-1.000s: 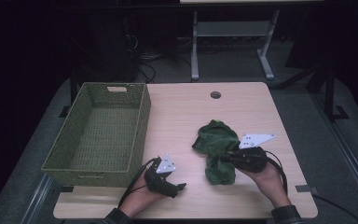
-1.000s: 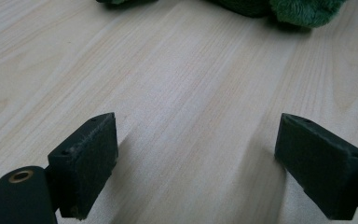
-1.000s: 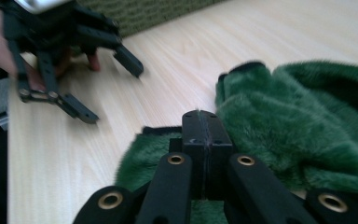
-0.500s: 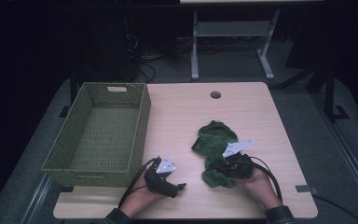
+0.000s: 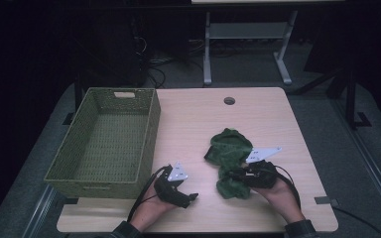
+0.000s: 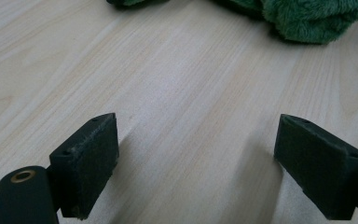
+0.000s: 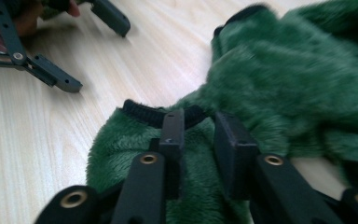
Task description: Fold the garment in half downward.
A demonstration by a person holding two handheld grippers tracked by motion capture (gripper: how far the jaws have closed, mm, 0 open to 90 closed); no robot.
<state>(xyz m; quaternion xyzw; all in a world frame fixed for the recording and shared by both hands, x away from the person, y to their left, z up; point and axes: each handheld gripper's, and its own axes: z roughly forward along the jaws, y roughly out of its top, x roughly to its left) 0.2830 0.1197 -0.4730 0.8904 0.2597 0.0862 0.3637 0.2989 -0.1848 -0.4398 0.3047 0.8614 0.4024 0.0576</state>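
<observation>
A crumpled green fleece garment [image 5: 230, 146] with a black-edged opening lies on the wooden table [image 5: 258, 114], right of the middle. My right gripper [image 5: 234, 174] comes at its near end from the right, jaws pinched on a fold of the green fleece [image 7: 298, 79] just behind the black hem; in the right gripper view the gripper [image 7: 198, 126] is buried in the pile. My left gripper [image 5: 192, 197] rests low near the front edge, left of the garment. Its jaws stand wide apart over bare wood, open [image 6: 196, 140], with the garment [image 6: 307, 18] ahead of it.
A green woven basket [image 5: 151, 134] with nothing in it stands on the left part of the table, its near corner close to my left hand. A round cable hole [image 5: 229, 100] sits near the far edge. The left gripper [image 7: 98, 53] appears beyond the garment in the right gripper view.
My right gripper has slid left and nearer along the garment's lower end and closed on it. The left gripper has stayed where it was.
</observation>
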